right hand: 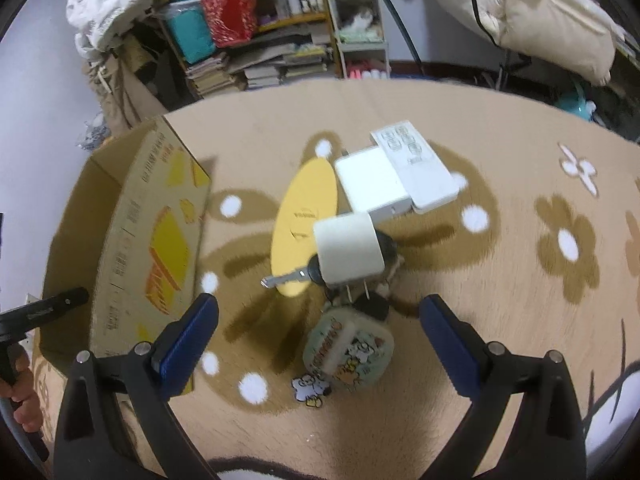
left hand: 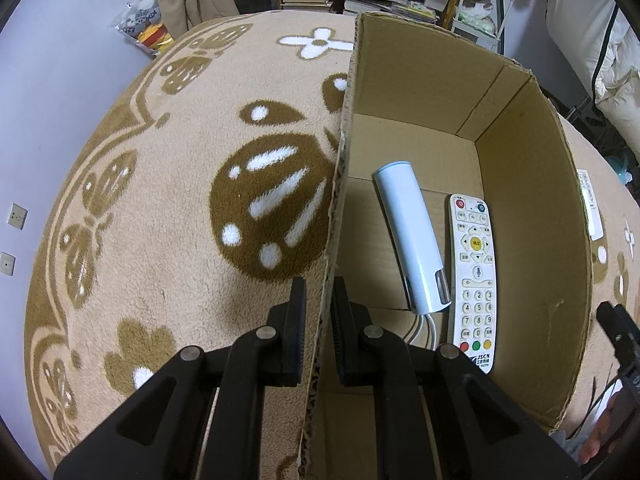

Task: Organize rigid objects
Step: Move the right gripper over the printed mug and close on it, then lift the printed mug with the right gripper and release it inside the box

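Cardboard box (left hand: 532, 216): its wall sits between the narrow left claw (left hand: 319, 320), apparently pinched.
Right claw (right hand: 318, 322): wide, empty, above 1 white charger (right hand: 349, 249).
Risk: loose key (right hand: 285, 278) could snag.

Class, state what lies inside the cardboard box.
Inside the box lie a pale blue device and a white remote, side by side. The left tool hides the near floor.

This is a home room: a soft flower-pattern blanket (left hand: 180, 240), crowded shelves with books (right hand: 256, 68), a padded jacket (right hand: 532, 12).
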The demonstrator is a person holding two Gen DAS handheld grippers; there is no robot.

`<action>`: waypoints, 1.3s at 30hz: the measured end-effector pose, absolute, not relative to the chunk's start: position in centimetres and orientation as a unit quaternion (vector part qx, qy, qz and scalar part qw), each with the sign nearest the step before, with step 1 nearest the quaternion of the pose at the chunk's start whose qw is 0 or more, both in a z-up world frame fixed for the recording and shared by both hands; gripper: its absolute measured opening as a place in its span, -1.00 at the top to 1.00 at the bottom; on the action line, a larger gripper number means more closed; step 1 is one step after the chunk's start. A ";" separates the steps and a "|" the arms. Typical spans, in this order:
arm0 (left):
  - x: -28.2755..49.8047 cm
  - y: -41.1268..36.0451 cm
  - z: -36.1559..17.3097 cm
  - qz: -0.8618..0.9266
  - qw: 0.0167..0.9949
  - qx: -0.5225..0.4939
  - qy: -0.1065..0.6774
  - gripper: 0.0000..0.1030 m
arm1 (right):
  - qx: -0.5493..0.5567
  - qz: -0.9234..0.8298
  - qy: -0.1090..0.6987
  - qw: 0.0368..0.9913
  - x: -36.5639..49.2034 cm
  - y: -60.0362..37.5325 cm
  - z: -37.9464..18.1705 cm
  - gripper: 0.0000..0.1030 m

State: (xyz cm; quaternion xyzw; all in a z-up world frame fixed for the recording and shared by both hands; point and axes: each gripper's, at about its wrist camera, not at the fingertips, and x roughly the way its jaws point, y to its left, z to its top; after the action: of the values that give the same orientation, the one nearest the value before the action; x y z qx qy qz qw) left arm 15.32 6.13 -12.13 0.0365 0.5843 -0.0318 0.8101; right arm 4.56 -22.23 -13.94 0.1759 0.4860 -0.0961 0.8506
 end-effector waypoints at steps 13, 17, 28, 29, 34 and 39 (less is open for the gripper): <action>15.1 5.9 -12.0 -0.031 0.810 0.040 0.584 0.76 | 0.224 -0.103 0.532 0.810 4.3 -22.7 -18.2 -0.61; 15.1 5.9 -12.0 -0.031 0.810 0.041 0.584 0.76 | 0.234 -0.108 0.543 0.799 4.4 -22.6 -19.2 -0.61; 15.1 6.0 -12.0 -0.029 0.809 0.032 0.586 0.76 | 0.242 -0.113 0.533 0.803 3.8 -23.2 -18.9 -0.24; 15.1 6.1 -12.0 -0.029 0.809 0.029 0.586 0.76 | 0.238 -0.112 0.527 0.808 3.7 -23.3 -18.4 -0.24; 15.1 6.2 -12.0 -0.029 0.809 0.033 0.586 0.76 | 0.217 -0.109 0.505 0.828 3.7 -22.6 -16.6 -0.24; 15.2 6.2 -12.1 -0.030 0.809 0.033 0.586 0.76 | 0.213 -0.102 0.491 0.838 3.7 -22.1 -15.4 -0.24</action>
State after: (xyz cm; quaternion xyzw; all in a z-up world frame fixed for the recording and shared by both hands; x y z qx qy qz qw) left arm 15.18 6.17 -12.06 0.0326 0.5859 -0.0295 0.8092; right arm 3.68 -22.11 -15.44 0.2135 0.4909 -0.1020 0.8385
